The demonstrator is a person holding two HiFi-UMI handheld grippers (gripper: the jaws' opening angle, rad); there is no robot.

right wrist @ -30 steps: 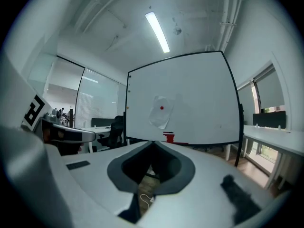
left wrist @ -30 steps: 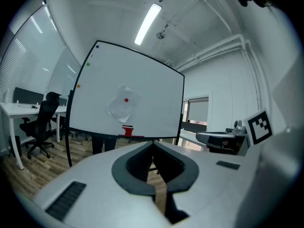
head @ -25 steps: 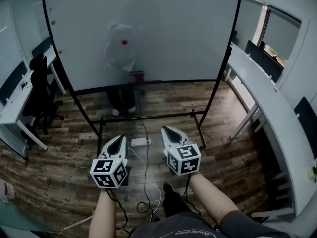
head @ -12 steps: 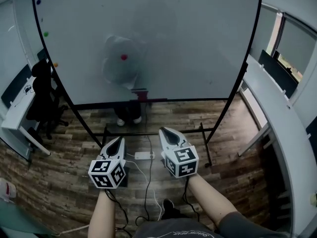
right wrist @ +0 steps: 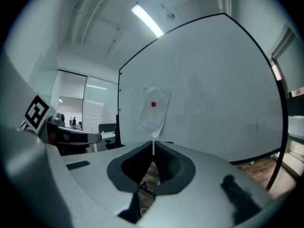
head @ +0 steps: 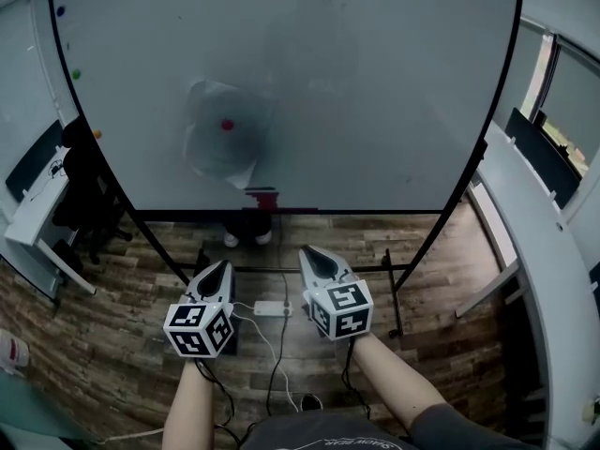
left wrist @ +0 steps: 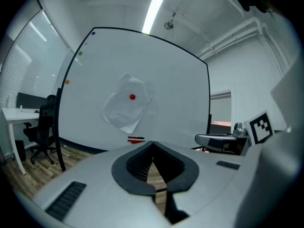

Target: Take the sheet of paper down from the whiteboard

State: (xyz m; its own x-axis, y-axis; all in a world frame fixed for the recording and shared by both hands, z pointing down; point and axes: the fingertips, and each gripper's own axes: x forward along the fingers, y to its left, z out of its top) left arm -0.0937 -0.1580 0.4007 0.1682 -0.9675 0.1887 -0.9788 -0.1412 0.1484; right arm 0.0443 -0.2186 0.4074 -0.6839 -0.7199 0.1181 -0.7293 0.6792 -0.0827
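1. Two grippers sit side by side low in the head view: the left gripper (head: pixel 223 265) and the right gripper (head: pixel 306 251). Both have their jaws pressed together, with nothing between them.
2. Both point toward a whiteboard (head: pixel 375 82) standing ahead on a wooden floor (head: pixel 112 336).
3. A crumpled sheet of paper (head: pixel 217 148) hangs on the board's left half. It is pinned by a red magnet (head: pixel 227 125) and is well apart from both grippers.

We see the sheet of paper (head: pixel 223 141) left of centre in the head view, white and crumpled, lying flat against the whiteboard (head: pixel 394 82), with a small red magnet (head: pixel 227 125) near its middle. It hangs tilted, one corner pointing down toward the board's lower edge. The whiteboard stands upright in a black frame and fills the upper part of the view.
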